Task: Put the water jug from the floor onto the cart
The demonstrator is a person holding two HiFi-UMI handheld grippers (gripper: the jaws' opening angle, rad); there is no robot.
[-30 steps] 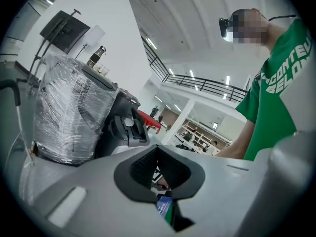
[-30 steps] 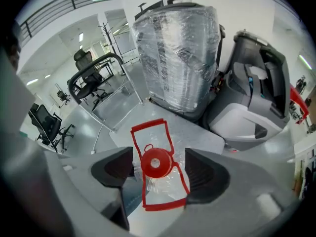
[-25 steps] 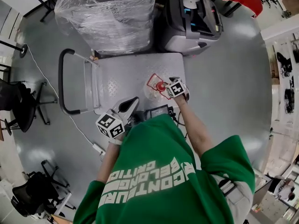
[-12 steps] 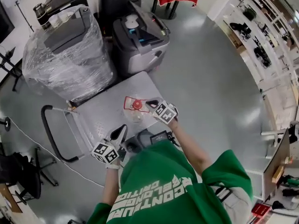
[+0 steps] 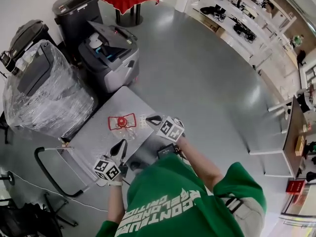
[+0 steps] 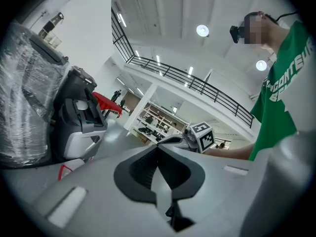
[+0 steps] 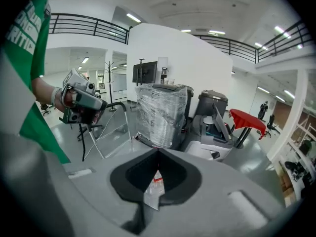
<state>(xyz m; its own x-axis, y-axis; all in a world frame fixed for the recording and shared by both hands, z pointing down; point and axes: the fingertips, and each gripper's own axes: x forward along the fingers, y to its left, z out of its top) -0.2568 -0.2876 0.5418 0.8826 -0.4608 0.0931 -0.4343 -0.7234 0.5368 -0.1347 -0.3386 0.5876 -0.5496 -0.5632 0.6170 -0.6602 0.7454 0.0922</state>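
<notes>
Grey cart point(image 5: 98, 135) under 1 water jug point(image 5: 122, 122); left gripper point(image 5: 122, 144), right gripper point(image 5: 149, 119), 2 closed, empty.

**Shirt print is the only lettering to be read**

White capitals run across the back of the person's green shirt point(image 5: 168, 204), low in the head view and upside down to the camera. Three lines show: one beginning "CONT", then "BELONG", then "CRITIC". The word endings are creased or too small to tell. The left gripper view catches "CONTE" and "BE" at its right edge, and the right gripper view shows "RITIC" at upper left. The cubes on the left tool point(image 5: 122, 144) and right tool point(image 5: 151, 118) carry black-and-white square code markers, without letters.
</notes>
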